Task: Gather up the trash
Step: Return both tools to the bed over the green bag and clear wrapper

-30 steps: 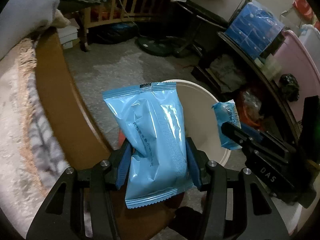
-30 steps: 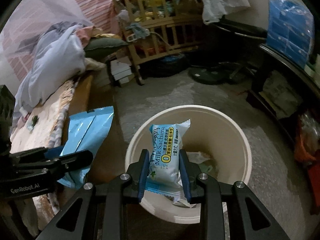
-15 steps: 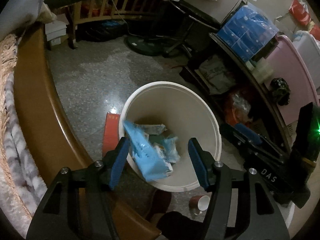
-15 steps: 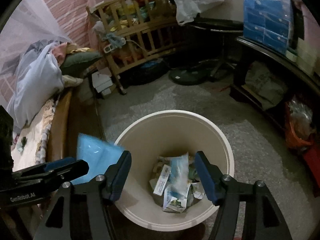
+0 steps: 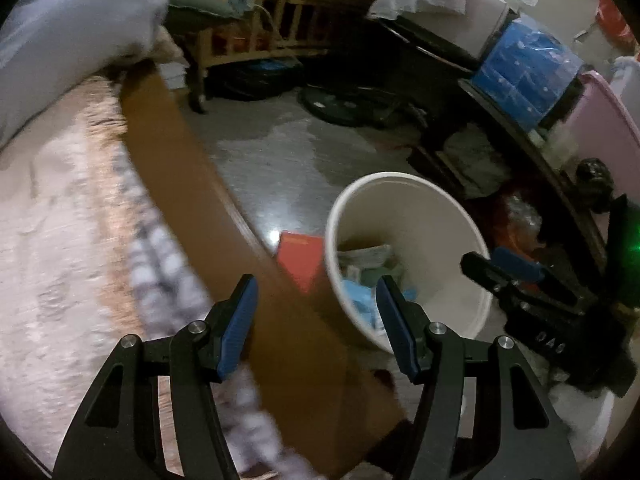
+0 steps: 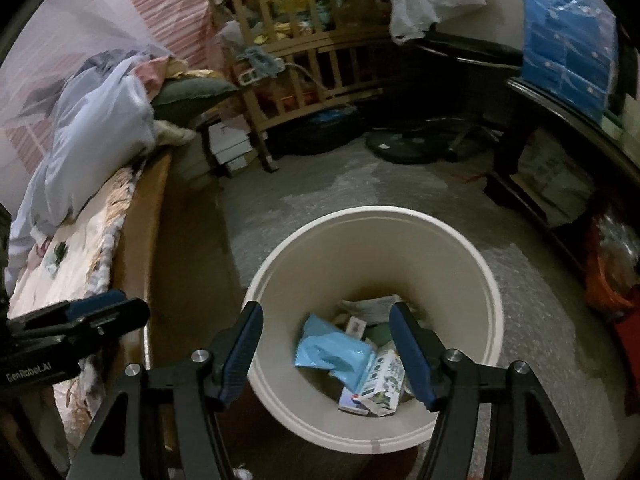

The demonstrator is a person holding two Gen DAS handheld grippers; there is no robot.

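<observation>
Above bin (image 6: 494,304), empty hand-held gripper (image 6: 326,342)

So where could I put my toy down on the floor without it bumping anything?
The grey floor is bare between the cream trash bin, the bed's wooden side and the wooden crib. It is crowded by the fan base and the dark shelf on the right. A red box sits against the bin.

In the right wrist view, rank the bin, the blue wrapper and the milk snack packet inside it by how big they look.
1. Bin, by far the largest.
2. Blue wrapper.
3. Milk snack packet, a little smaller, but it lies crumpled and partly behind a finger of the gripper, so ranks two and three are unsure.
</observation>
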